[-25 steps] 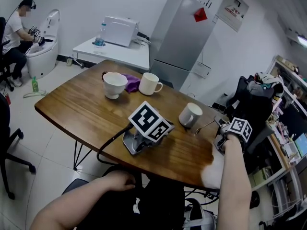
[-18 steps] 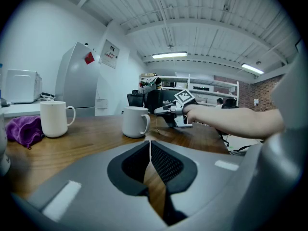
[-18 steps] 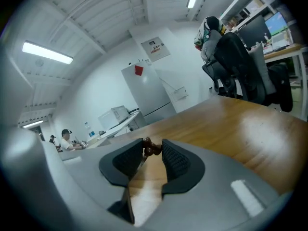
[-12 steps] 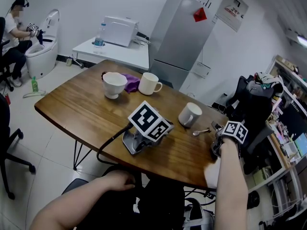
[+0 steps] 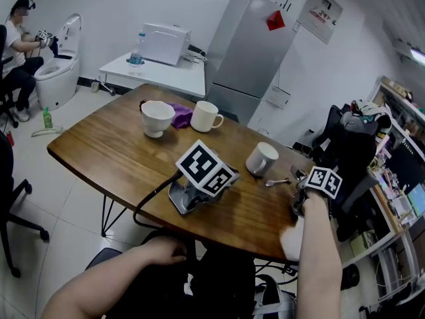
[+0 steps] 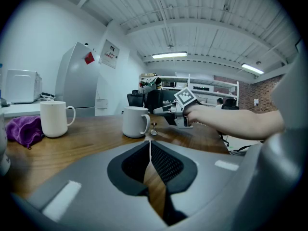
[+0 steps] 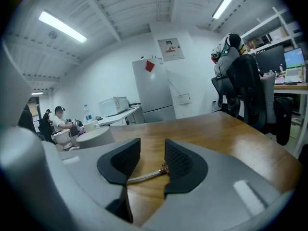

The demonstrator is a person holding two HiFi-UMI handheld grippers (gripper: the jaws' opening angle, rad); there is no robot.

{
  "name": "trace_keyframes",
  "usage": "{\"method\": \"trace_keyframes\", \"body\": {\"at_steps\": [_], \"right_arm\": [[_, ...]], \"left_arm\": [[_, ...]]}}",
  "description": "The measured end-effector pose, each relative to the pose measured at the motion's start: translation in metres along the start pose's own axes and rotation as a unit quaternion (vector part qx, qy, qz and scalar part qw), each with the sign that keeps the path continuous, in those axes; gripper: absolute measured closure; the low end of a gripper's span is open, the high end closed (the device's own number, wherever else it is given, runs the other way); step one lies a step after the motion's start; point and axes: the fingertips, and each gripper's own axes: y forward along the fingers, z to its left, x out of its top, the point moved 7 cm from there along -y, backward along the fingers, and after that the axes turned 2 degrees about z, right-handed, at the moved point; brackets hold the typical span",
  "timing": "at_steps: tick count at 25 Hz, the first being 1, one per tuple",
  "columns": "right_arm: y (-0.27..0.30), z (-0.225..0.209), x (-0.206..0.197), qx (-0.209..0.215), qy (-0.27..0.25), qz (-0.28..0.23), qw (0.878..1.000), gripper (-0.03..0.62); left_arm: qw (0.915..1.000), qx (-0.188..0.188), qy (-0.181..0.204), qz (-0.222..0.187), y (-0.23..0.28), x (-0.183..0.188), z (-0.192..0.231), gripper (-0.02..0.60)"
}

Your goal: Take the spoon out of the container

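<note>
The metal spoon (image 5: pixel 277 181) lies flat on the wooden table (image 5: pixel 113 148), just right of a white mug (image 5: pixel 262 159). My right gripper (image 5: pixel 297 176) sits at the spoon's handle end with its jaws opening. In the right gripper view the handle tip (image 7: pixel 147 176) lies between the spread pads, close to the right pad (image 7: pixel 179 162), and is not squeezed. The mug (image 7: pixel 94 137) stands ahead on the left. My left gripper (image 5: pixel 222 190) rests on the table near the front edge, its pads (image 6: pixel 163 162) together and empty. It faces the mug (image 6: pixel 134 121) and the spoon (image 6: pixel 153 131).
A white bowl-like cup (image 5: pixel 157 117), a purple cloth (image 5: pixel 180 113) and another white mug (image 5: pixel 204 117) stand at the table's far side. A black chair with bags (image 5: pixel 348 145) is close by on the right. A grey fridge (image 5: pixel 249 52) stands behind. A person (image 5: pixel 16 45) sits far left.
The spoon, held raised beside the mug a second ago, now lies on the table. The right gripper has shifted slightly left and lower. The left gripper has stayed put.
</note>
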Motion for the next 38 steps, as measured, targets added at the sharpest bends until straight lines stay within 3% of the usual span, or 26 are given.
{"method": "trace_keyframes", "body": {"at_steps": [7,11,25,31,38], "right_arm": [[-0.006,0.016,0.0,0.019,-0.037,-0.003,0.999,0.459],[-0.012,0.034,-0.006,0.048,-0.066,-0.008,0.997,0.507],[-0.04,0.108,-0.041,0.129,-0.173,-0.019,0.976,0.545],[-0.042,0.114,-0.056,0.137,-0.184,-0.014,0.973,0.557],[-0.053,0.105,-0.059,0.129,-0.151,-0.034,0.979,0.592]], "left_arm": [[1.0,0.0,0.0,0.0,0.0,0.0,0.001,0.569],[1.0,0.0,0.0,0.0,0.0,-0.001,0.001,0.569],[1.0,0.0,0.0,0.0,-0.001,0.0,0.001,0.569],[1.0,0.0,-0.001,0.001,0.0,-0.001,0.002,0.569],[1.0,0.0,0.0,0.0,-0.001,-0.001,0.001,0.569]]}}
